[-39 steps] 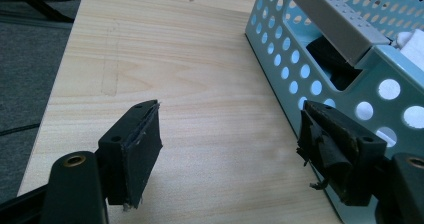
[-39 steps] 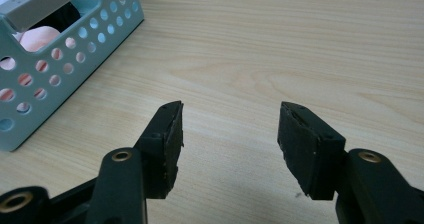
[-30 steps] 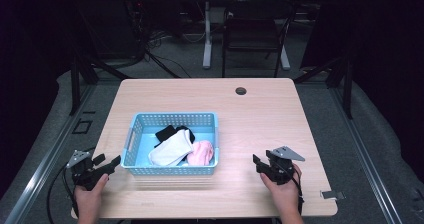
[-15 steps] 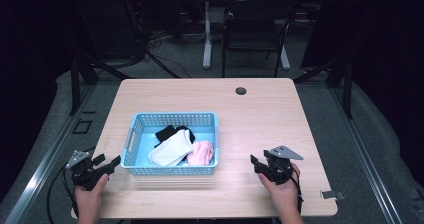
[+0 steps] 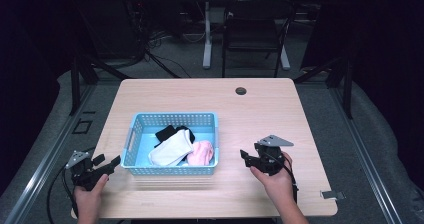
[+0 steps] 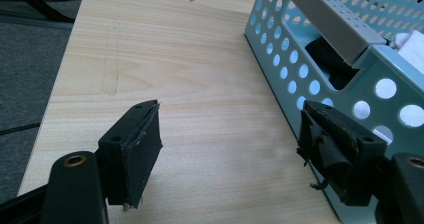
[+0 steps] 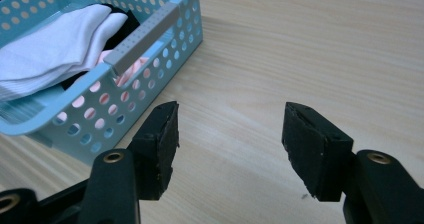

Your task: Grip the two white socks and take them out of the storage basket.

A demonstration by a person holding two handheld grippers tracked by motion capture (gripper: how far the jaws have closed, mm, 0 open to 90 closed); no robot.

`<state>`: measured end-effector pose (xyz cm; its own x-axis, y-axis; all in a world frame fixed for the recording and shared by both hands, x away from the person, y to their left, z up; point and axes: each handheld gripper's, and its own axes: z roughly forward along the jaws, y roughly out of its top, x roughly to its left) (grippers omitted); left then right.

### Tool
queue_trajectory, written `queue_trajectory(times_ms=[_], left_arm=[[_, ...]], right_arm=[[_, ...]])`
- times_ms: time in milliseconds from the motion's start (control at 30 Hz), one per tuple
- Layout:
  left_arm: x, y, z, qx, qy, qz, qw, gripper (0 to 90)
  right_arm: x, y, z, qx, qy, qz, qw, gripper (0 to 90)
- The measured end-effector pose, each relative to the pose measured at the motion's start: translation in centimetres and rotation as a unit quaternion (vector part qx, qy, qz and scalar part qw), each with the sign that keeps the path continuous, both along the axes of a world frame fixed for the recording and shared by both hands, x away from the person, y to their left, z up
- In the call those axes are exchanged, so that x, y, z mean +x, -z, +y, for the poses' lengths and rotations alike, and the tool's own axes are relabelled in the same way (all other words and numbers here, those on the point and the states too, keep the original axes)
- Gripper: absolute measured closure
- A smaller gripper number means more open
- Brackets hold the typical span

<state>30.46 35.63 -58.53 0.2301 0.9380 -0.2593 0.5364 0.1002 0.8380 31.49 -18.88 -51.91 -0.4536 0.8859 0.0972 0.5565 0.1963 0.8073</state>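
So the light blue perforated plastic basket [image 5: 172, 170] sits a bit left of the middle of the pale wooden desk [image 5: 270, 109], close to its near edge, with a white sock [image 5: 171, 148], a pink cloth [image 5: 202, 152] and something black [image 5: 167, 132] inside. The left gripper [image 5: 109, 165] hangs released at the near left corner, just beside the basket. The right gripper [image 5: 245, 156], jaws just widening with nothing between them, hovers right of the basket.

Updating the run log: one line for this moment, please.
left gripper: jaws open, empty | right gripper: jaws opening, empty | light-blue perforated plastic basket: socks inside
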Motion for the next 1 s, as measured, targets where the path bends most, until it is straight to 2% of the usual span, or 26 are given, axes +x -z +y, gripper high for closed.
queue_trajectory(times_ms=[100, 233, 433, 467, 533, 600, 733, 800, 1000], left_arm=[[0.0, 0.0, 0.0, 0.000, 0.000, 0.000, 1.0000, 25.0], [0.0, 0.0, 0.0, 0.000, -0.001, 0.000, 1.0000, 25.0], [0.0, 0.0, 0.1, -0.001, 0.000, 0.002, 1.0000, 25.0], [0.0, 0.0, 0.0, -0.001, 0.000, 0.000, 1.0000, 25.0], [0.0, 0.0, 0.1, 0.000, 0.003, 0.003, 1.0000, 25.0], [0.1, 0.0, 0.0, -0.002, -0.001, -0.001, 1.0000, 25.0], [0.0, 0.0, 0.1, -0.002, 0.001, 0.002, 1.0000, 25.0], [0.0, 0.0, 0.1, -0.002, 0.001, 0.002, 1.0000, 25.0], [0.0, 0.0, 0.2, -0.003, 0.002, 0.003, 1.0000, 25.0]], right_arm=[[0.3, -0.6, 0.3, -0.004, -0.005, 0.002, 1.0000, 39.2], [1.1, -1.8, 1.1, -0.003, -0.019, 0.017, 0.9997, 39.1], [1.8, -3.0, 2.4, -0.014, -0.038, 0.018, 0.9990, 39.0], [2.2, -3.6, 3.0, -0.021, -0.045, 0.021, 0.9985, 39.0], [2.4, -4.0, 3.7, -0.022, -0.050, 0.019, 0.9983, 39.0], [2.7, -4.4, 4.3, -0.027, -0.059, 0.020, 0.9977, 39.2], [3.0, -5.0, 5.5, -0.029, -0.066, 0.020, 0.9972, 40.2], [3.3, -5.5, 6.8, -0.035, -0.079, 0.012, 0.9962, 40.4], [3.9, -6.1, 8.9, -0.044, -0.100, 0.016, 0.9939, 39.9]])
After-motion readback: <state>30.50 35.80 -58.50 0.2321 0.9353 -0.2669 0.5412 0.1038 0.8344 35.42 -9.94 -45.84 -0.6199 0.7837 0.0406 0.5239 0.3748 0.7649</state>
